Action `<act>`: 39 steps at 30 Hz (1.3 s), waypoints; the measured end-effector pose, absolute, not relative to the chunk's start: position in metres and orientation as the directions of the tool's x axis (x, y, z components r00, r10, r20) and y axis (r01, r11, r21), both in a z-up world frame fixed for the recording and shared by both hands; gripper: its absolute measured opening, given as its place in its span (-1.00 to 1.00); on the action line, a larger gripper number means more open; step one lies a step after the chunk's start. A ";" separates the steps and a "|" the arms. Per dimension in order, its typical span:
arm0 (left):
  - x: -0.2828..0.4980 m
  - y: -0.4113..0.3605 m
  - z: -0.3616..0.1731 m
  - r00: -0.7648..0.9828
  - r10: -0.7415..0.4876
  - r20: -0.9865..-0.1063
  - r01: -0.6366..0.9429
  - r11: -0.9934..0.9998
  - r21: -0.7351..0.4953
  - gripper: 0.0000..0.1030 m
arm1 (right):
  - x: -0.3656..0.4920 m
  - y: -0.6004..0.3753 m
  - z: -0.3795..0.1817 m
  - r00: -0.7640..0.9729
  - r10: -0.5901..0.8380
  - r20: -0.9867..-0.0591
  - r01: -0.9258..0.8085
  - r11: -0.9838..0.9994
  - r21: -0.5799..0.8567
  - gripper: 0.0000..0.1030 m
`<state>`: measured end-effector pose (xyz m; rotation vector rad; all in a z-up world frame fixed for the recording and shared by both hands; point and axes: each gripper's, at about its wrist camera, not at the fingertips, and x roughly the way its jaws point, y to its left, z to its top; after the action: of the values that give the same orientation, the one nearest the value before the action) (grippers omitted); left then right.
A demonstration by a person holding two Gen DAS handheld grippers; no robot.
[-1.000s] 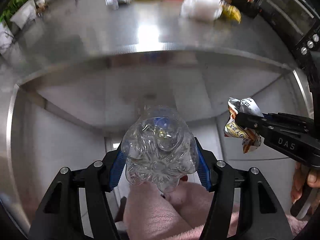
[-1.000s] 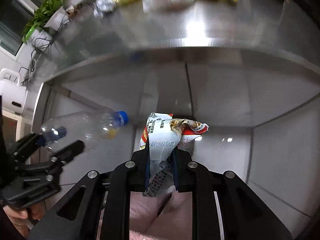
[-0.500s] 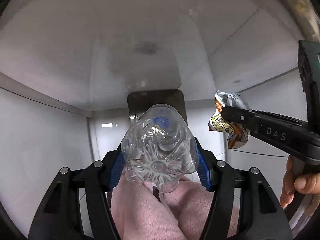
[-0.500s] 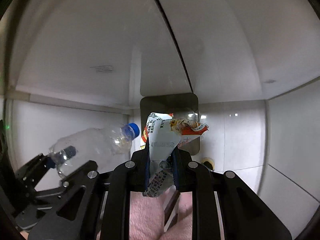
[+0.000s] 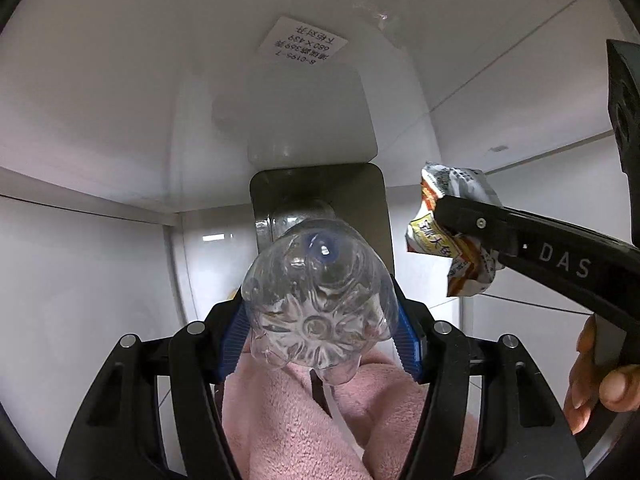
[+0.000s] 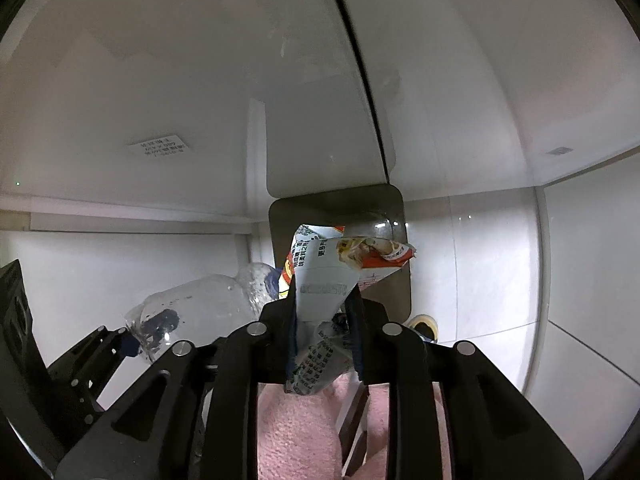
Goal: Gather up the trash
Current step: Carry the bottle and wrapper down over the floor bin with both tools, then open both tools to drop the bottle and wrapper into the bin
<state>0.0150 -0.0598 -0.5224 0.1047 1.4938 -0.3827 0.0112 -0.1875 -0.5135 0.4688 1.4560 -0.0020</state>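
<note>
A crumpled snack wrapper (image 6: 326,280) is seen between the fingers of the right gripper (image 6: 325,332), whose jaws have just been opening. To its left, a clear plastic bottle (image 6: 192,312) is gripped by the left gripper (image 6: 132,344), above a grey bin (image 6: 396,296) with pink cloth (image 6: 296,432) below.

Bottle (image 5: 316,304) left of wrapper (image 5: 452,236), both above bin (image 5: 320,192).

There are two grippers, the left gripper (image 5: 320,344) and the right gripper (image 6: 326,340); one clear plastic bottle (image 5: 316,308); one crumpled snack wrapper (image 6: 332,276); one white sticker (image 5: 302,49) at the upper middle; and one pink fuzzy cloth (image 5: 288,420) at the bottom.
</note>
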 end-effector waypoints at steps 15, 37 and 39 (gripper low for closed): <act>0.017 -0.046 -0.484 0.102 -0.167 -0.981 0.317 0.940 -0.127 0.80 | 0.013 -0.204 -0.472 0.199 0.236 -0.951 0.293 0.912 0.288 0.46; 0.011 -0.044 -0.249 0.434 -0.286 -0.854 0.392 0.914 -0.107 0.84 | -0.032 -0.284 -0.237 0.589 0.070 -0.805 0.236 0.938 0.255 0.82; 0.016 -0.050 -0.236 0.451 -0.298 -0.841 0.406 0.908 -0.104 0.84 | -0.028 -0.293 -0.226 0.606 0.060 -0.793 0.249 0.933 0.261 0.82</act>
<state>0.0165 -0.0498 -0.2363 0.1179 1.0137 -0.4365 -0.0282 -0.2929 -0.2262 0.3657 0.9188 -0.1120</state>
